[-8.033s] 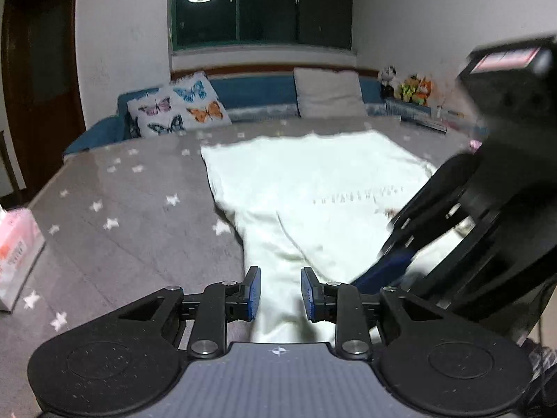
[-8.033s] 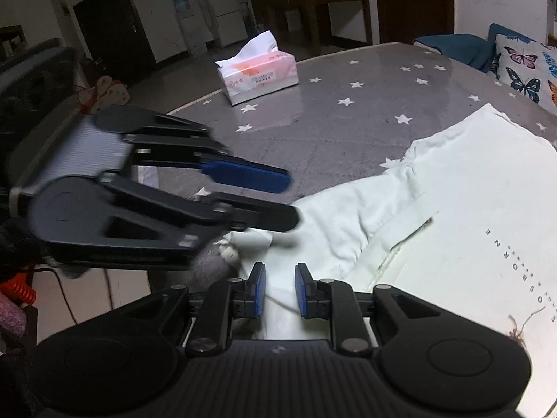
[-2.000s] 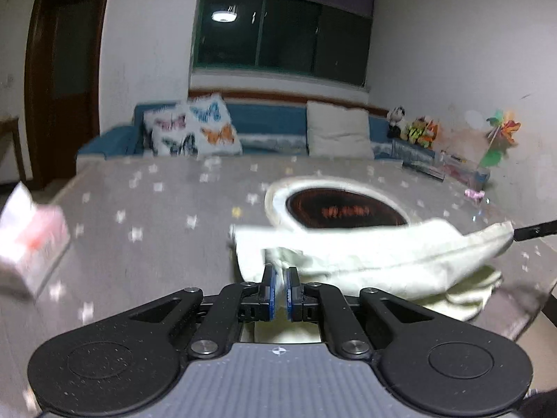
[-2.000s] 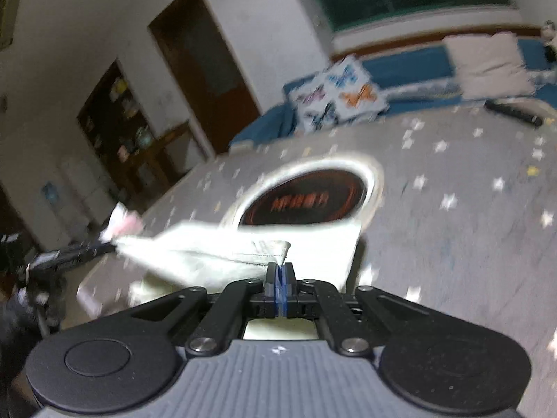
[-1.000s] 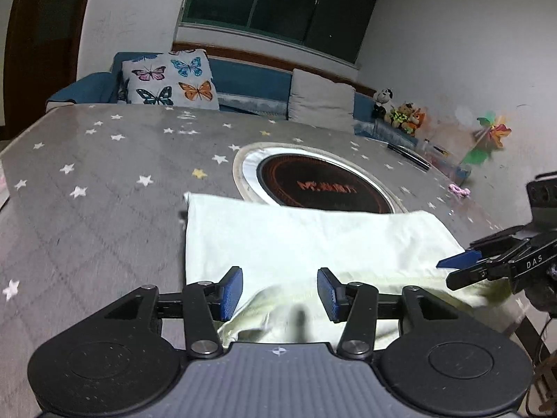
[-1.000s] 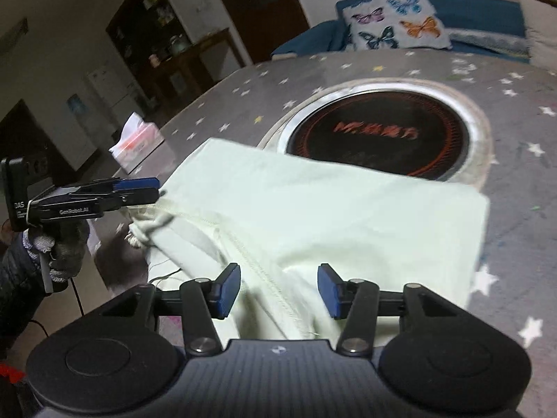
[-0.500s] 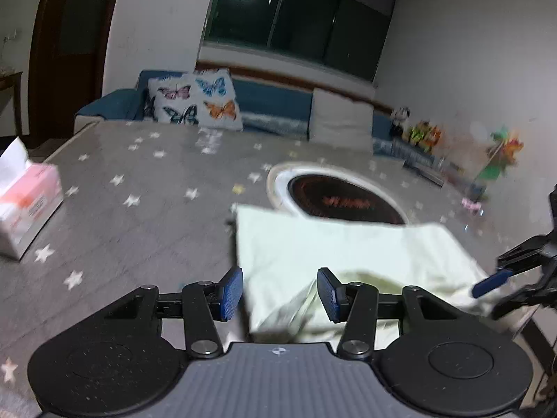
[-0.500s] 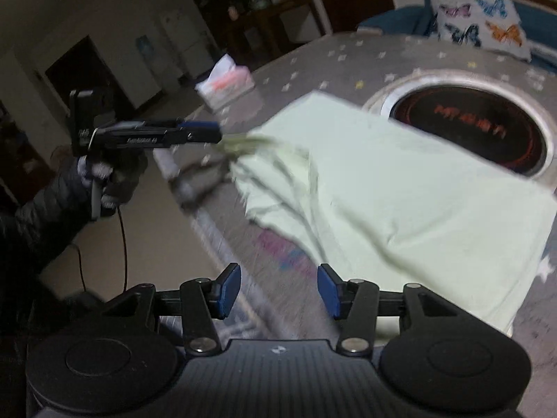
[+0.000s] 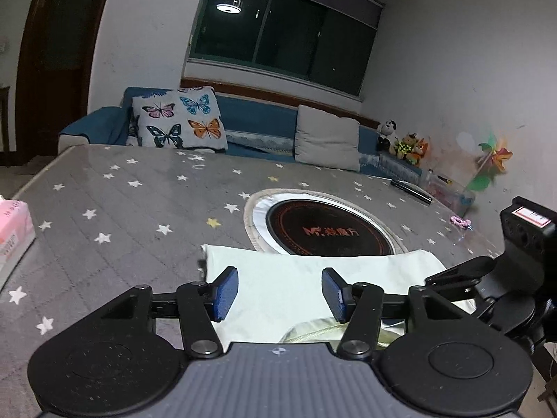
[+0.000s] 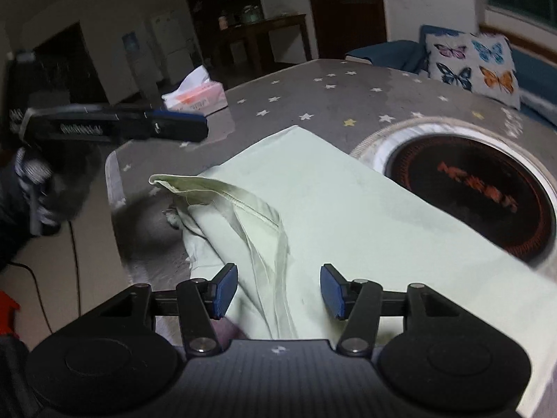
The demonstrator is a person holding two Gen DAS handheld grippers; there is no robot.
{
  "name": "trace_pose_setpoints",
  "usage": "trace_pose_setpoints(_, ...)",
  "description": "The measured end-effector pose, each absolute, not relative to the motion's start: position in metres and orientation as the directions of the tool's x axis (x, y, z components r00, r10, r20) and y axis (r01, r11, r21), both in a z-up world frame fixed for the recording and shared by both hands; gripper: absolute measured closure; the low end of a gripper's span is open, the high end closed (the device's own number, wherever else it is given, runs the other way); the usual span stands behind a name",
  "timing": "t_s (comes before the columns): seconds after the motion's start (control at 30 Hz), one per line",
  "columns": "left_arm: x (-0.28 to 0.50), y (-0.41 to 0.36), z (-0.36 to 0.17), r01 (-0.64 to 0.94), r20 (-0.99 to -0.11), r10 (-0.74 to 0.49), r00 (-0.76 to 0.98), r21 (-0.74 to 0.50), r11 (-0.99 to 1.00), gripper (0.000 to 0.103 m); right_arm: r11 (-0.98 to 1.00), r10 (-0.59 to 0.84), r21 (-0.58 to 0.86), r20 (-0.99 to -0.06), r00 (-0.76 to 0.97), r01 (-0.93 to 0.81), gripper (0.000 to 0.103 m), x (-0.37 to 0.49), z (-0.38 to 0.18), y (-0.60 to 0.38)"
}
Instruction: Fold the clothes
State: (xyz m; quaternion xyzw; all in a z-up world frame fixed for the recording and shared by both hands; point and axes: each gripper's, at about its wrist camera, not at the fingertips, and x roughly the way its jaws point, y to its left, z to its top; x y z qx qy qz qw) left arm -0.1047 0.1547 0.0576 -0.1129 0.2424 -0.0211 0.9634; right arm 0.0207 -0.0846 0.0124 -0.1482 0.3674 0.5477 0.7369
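Pale green garment [image 10: 365, 230] lies folded on the table [image 9: 139, 209], below both wide, empty jaws; the left gripper [image 9: 280, 294] has just opened further. Ahead of the right gripper [image 10: 279, 291], a loose sleeve overhangs; snagging it could undo the fold.

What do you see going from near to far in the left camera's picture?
Left tongs → pale green garment → round black hotplate → butterfly cushion → dark window.
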Motion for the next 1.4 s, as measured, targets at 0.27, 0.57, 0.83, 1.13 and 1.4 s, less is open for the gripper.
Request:
trace_pose_setpoints(0.27,-0.112,0.159,0.054,-0.046,-0.465,-0.074,0.882,-0.242,0.969,0.04,0.384,0.666,0.132,-0.726,0.175,-0.914,0.089,0.016,0.005,-0.061)
trace_pose_setpoints(0.57,-0.101,0.15,0.049,-0.018,-0.468,-0.105,0.877,-0.251,0.968,0.035,0.209,0.701,0.117,-0.71,0.065,-0.971,0.092,-0.025,0.022,-0.082)
trace_pose_setpoints(0.83,-0.094,0.12,0.021,0.06,-0.53,-0.181,0.828,-0.238,0.969,0.037,0.29,0.703,0.158,-0.705,0.098,-0.944,0.084,-0.022,0.032,-0.119)
trace_pose_setpoints(1.13,-0.101,0.116,-0.002,0.049,-0.576,-0.203,0.792,-0.272,0.961,0.036,0.561,0.58,0.121,-0.764,0.284,-0.819,0.076,0.008,0.017,-0.181)
trace_pose_setpoints(1.4,-0.103,0.119,0.007,0.033,-0.562,-0.176,0.808,-0.255,0.966,0.035,0.651,0.55,0.132,-0.761,0.344,-0.747,0.071,0.01,0.017,-0.221)
